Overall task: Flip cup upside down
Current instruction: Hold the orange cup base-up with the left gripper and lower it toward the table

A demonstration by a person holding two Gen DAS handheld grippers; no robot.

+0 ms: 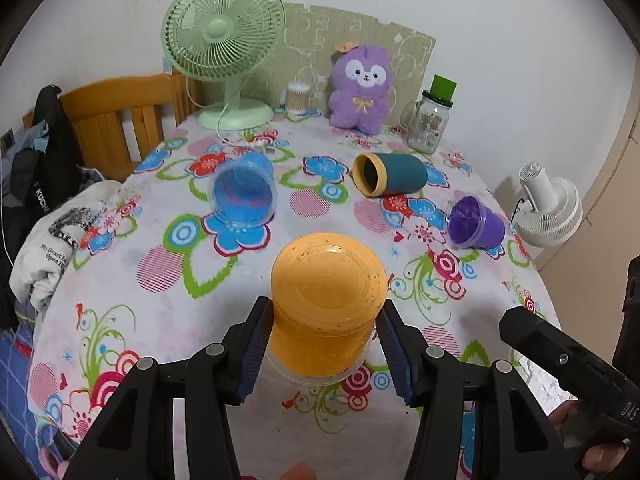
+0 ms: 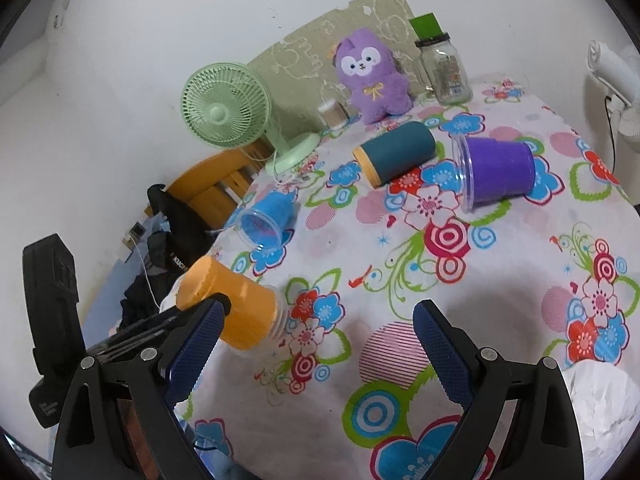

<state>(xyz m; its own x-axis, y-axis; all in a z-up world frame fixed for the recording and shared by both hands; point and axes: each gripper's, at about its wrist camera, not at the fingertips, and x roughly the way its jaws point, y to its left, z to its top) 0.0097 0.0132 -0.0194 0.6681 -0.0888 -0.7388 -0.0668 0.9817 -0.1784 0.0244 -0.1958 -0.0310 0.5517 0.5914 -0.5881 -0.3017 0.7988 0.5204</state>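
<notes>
Tablecloth with a printed pattern of blue, red and pink flowers covers the round table; a white wall stands behind it. At 10 o'clock of the table in the left wrist view, a wooden chair carries dark clothing, and a white printed garment lies on the table edge at 9 o'clock.

Along the far edge, from 11 to 1 o'clock: green desk fan, cotton swab container, purple plush toy and glass jar with a green block on its lid. A white fan stands off the table at 3 o'clock.

Three cups lie on their sides mid-table, well apart: blue cup at 10 o'clock, teal cup with a yellow rim at 12 o'clock, purple cup at 2 o'clock.

The orange cup is at 6 o'clock, near the front edge. The left gripper holds it, both blue pads pressed on its sides, base tilted toward the far edge and clear rim toward the camera.

The right gripper hangs above the cloth with fingers spread wide, gripping nothing. In its view the orange cup sits at 9 o'clock, partly hidden by its left finger
</notes>
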